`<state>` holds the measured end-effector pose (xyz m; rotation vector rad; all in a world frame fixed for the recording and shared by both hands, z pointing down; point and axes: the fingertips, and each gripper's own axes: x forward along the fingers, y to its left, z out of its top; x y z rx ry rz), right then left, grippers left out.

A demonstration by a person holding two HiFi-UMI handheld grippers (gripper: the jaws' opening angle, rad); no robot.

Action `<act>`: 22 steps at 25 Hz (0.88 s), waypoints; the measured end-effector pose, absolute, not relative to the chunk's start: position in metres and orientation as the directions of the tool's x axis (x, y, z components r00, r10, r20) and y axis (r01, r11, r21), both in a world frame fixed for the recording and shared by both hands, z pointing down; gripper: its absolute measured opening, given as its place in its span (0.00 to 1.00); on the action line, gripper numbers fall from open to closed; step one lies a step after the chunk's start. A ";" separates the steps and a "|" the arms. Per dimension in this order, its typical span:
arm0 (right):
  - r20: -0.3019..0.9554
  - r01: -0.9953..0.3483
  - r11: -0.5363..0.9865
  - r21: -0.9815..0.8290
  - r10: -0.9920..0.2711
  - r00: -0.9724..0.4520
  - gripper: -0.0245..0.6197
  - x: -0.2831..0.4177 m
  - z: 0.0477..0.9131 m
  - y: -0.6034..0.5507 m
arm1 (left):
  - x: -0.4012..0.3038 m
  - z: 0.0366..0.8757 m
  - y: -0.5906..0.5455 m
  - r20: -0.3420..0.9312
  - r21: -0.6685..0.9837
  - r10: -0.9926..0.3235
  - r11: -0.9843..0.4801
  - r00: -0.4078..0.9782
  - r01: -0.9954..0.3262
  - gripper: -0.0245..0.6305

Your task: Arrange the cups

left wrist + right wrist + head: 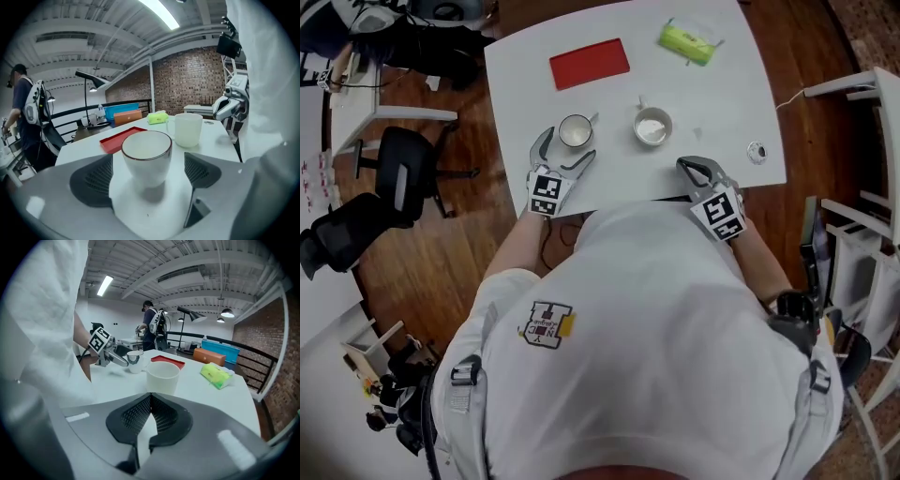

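Two cups stand near the front edge of the white table (722, 103). A white cup with a dark rim (575, 130) (146, 157) sits between the jaws of my left gripper (568, 143) (147, 176), which is open, with a gap between each pad and the cup's sides. To its right stands a plain white mug (652, 126) (187, 130) (162, 377). My right gripper (686, 166) (149, 420) is shut and empty, a short way in front of the mug and a little to its right. The right gripper view also shows the left gripper (110, 355) around the rimmed cup (135, 360).
A red tray (589, 63) (121, 138) lies at the back of the table and a green packet (686, 41) (215, 375) at the back right. A small round object (756, 151) sits near the right edge. Office chairs (403, 169) stand left of the table.
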<state>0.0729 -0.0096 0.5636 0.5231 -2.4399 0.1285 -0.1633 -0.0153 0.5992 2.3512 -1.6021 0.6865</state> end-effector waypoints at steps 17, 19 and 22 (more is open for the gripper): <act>0.624 -0.529 0.845 0.077 -0.454 -0.636 0.04 0.070 0.554 0.002 | -0.147 0.603 -0.060 0.421 -0.120 -0.837 -0.434 0.350 -0.893 0.69; 0.620 -0.540 0.839 0.071 -0.461 -0.635 0.04 0.067 0.554 0.002 | -0.148 0.602 -0.062 0.429 -0.111 -0.832 -0.435 0.351 -0.894 0.69; 0.619 -0.553 0.831 0.055 -0.463 -0.634 0.04 0.064 0.555 0.004 | -0.153 0.595 -0.066 0.425 -0.099 -0.834 -0.429 0.352 -0.898 0.69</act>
